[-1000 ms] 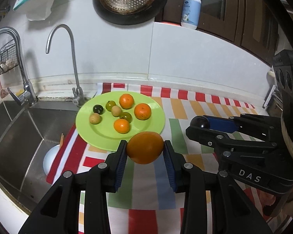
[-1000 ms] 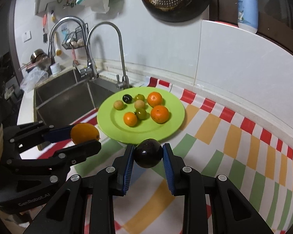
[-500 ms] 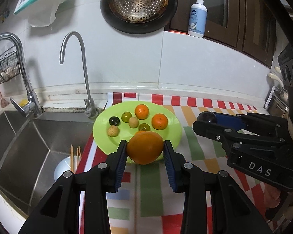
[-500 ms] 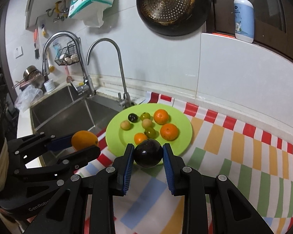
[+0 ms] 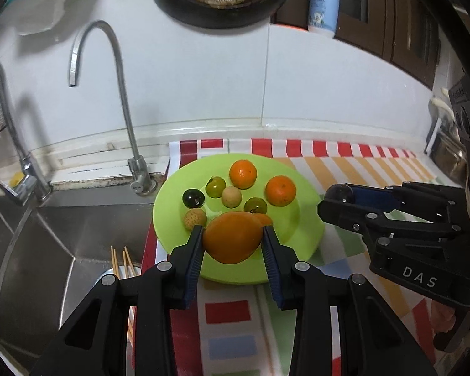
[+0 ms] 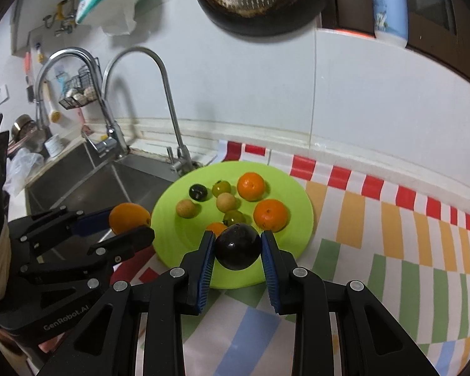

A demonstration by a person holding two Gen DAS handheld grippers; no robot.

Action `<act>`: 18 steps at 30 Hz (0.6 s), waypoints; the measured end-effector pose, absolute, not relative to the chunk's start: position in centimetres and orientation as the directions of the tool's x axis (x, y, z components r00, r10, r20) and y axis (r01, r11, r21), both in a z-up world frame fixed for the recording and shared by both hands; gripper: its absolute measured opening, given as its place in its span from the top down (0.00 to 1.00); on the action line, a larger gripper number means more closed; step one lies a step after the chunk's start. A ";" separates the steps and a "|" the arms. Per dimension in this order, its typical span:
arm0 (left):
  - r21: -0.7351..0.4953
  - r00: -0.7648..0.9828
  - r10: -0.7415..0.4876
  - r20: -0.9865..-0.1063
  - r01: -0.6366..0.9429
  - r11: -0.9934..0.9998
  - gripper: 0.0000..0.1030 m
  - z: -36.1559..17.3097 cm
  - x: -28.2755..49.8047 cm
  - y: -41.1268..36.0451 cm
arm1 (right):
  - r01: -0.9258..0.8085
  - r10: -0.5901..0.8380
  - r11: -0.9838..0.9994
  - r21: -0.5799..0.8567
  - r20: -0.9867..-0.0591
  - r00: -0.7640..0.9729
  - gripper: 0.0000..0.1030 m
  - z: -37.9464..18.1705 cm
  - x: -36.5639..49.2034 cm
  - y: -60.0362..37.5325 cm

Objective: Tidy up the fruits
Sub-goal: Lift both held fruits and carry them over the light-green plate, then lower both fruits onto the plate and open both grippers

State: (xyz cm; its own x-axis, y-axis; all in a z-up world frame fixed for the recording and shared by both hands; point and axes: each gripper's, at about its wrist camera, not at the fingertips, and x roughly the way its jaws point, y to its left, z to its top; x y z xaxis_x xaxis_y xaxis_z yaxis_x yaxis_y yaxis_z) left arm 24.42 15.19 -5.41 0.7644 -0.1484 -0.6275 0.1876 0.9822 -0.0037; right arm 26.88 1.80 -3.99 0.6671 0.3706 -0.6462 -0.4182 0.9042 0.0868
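Left wrist view: we are clamping the left gripper (image 5: 232, 239) on an orange (image 5: 233, 237) above the green plate (image 5: 300, 235).
Right gripper (image 6: 237, 246): we are gripping a dark fruit (image 6: 237, 246) over the plate's near edge.
Progress: seven fruits are sitting plated; we are judging two unplaced.

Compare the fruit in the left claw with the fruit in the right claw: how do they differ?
The large orange in the left claw is bright orange; the dark fruit in the right claw is almost black and glossy. The large orange looks somewhat bigger. Both are round, clamped between blue pads, near the green plate.
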 end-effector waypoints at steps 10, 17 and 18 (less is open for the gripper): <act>0.006 0.715 -0.176 -0.677 0.245 0.970 0.65 -7.8 27.9 16.2 | -0.383 0.331 0.920 0.085 -0.692 0.642 0.70 -6.7 30.4 3.1; -0.017 0.701 -0.205 -0.683 0.265 0.964 0.65 -8.2 29.3 16.6 | -0.358 0.308 0.930 0.083 -0.706 0.638 0.70 -7.5 31.6 3.6; -0.017 0.699 -0.208 -0.684 0.270 0.963 0.65 -8.3 29.4 16.5 | -0.356 0.308 0.931 0.084 -0.705 0.638 0.70 -7.6 31.6 3.6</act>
